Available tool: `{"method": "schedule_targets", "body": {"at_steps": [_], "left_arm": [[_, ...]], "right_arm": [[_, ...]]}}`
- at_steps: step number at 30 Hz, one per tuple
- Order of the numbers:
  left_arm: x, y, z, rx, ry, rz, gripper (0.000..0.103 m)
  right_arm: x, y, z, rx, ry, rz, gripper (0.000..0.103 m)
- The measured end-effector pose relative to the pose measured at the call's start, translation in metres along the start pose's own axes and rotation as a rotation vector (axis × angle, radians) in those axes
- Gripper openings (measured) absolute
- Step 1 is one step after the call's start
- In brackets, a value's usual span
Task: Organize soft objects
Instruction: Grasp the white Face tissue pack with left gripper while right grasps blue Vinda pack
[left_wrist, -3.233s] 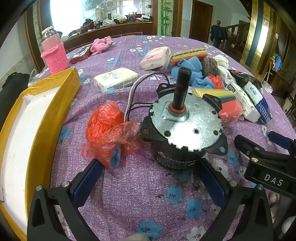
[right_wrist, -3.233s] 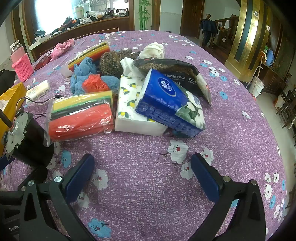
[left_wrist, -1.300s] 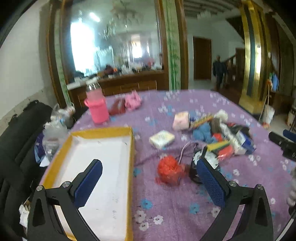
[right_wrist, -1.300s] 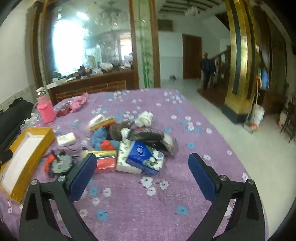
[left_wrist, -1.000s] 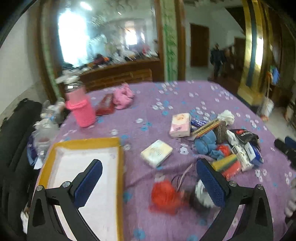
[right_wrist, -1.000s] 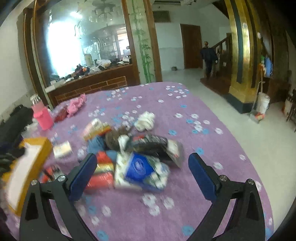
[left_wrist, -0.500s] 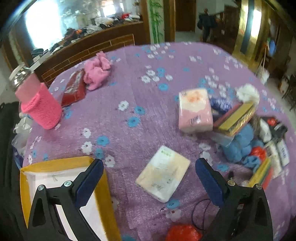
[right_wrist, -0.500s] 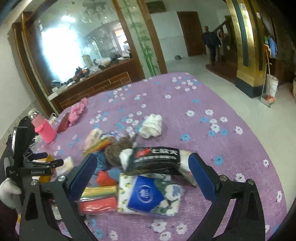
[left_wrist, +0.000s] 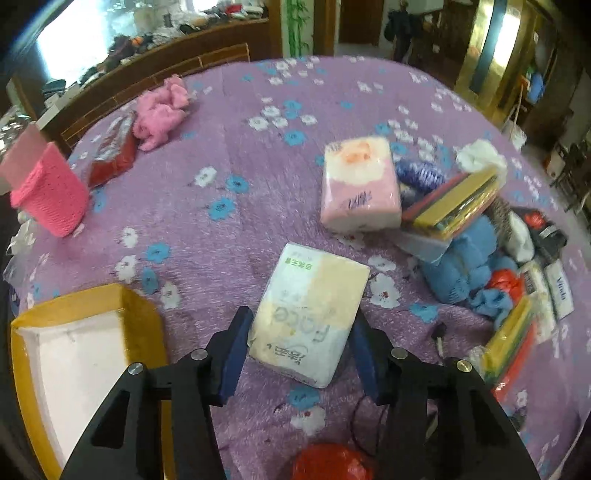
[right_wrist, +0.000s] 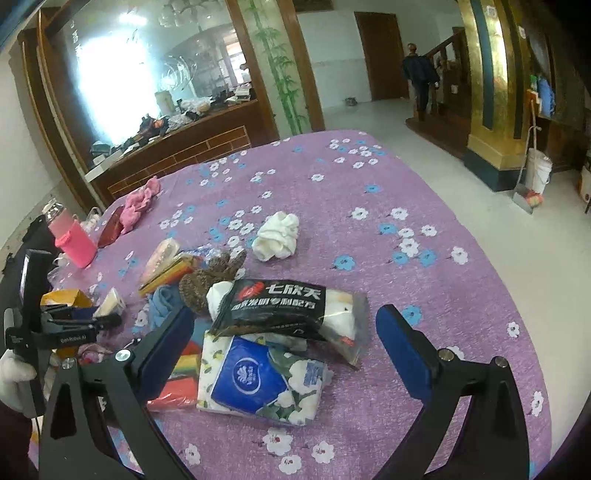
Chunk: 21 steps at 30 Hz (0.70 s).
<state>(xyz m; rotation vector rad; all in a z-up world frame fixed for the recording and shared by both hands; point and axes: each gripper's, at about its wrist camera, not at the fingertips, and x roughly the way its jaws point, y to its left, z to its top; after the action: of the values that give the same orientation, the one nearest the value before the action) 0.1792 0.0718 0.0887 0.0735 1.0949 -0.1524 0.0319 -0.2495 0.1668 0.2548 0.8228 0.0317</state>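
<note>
Cream-and-white plastic wrap: saw a soft tissue pack (left_wrist: 310, 314) lying flat on the purple flowered tablecloth (left_wrist: 221, 184), printed face up. Found the left gripper (left_wrist: 301, 325) brought down over the near end of that pack, one blue pad (left_wrist: 236, 350) close along each long edge, the near half of the pack lying in the gap. Jaws narrowed to about the pack's width; could not tell whether the pads were pressing the wrap or only just beside it. No crease or dent seen in the pack.

Just left of the pack, saw the corner of a yellow-rimmed box (left_wrist: 147, 325) with a white inside. Beyond the pack and slightly right, noted a pink tissue pack (left_wrist: 360, 184), apart from it. Right of the pack, noted a blue fluffy cloth (left_wrist: 465, 266) at the edge of a pile of soft goods. Nearer than the pack, at the bottom of the left wrist view, caught a red plastic bag (left_wrist: 332, 461). Far left of the pack, made out a pink knitted sleeve (left_wrist: 48, 199).

Well right of the pack, found the right gripper (right_wrist: 284, 314) held above that pile with jaws wide apart and nothing between them, over a black packet (right_wrist: 280, 306) and a blue tissue pack (right_wrist: 251, 380).
</note>
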Motion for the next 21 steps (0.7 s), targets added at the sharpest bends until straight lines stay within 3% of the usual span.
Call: {"method": "schedule_targets", "body": {"at_steps": [5,7,9,12,16,17,21], "left_arm": [[-0.045,0.006,-0.016,-0.032,-0.097,-0.05,0.051],[-0.063,0.009,-0.023,-0.036,-0.126,-0.07,0.051],[-0.083,0.011,-0.034,-0.048,-0.16,-0.088,0.051],[-0.119,0.014,-0.055,-0.059,-0.219,-0.128,0.051],[-0.152,0.018,-0.079,-0.061,-0.261,-0.144,0.051],[-0.16,0.019,-0.086,-0.062,-0.269,-0.143,0.051],[-0.185,0.026,-0.109,-0.069,-0.284,-0.136,0.051]], "right_arm": [[0.005,-0.016,-0.003,0.036,0.054,0.011,0.099],[0.012,-0.019,-0.008,0.053,0.118,0.028,0.093],[0.019,-0.018,-0.016,0.075,0.191,0.081,0.081],[0.031,-0.009,-0.026,0.086,0.26,0.09,0.08],[0.046,0.003,-0.03,0.079,0.29,0.068,0.08],[0.049,0.005,-0.03,0.075,0.295,0.06,0.072],[0.042,0.01,-0.033,0.063,0.287,0.058,0.067]]}}
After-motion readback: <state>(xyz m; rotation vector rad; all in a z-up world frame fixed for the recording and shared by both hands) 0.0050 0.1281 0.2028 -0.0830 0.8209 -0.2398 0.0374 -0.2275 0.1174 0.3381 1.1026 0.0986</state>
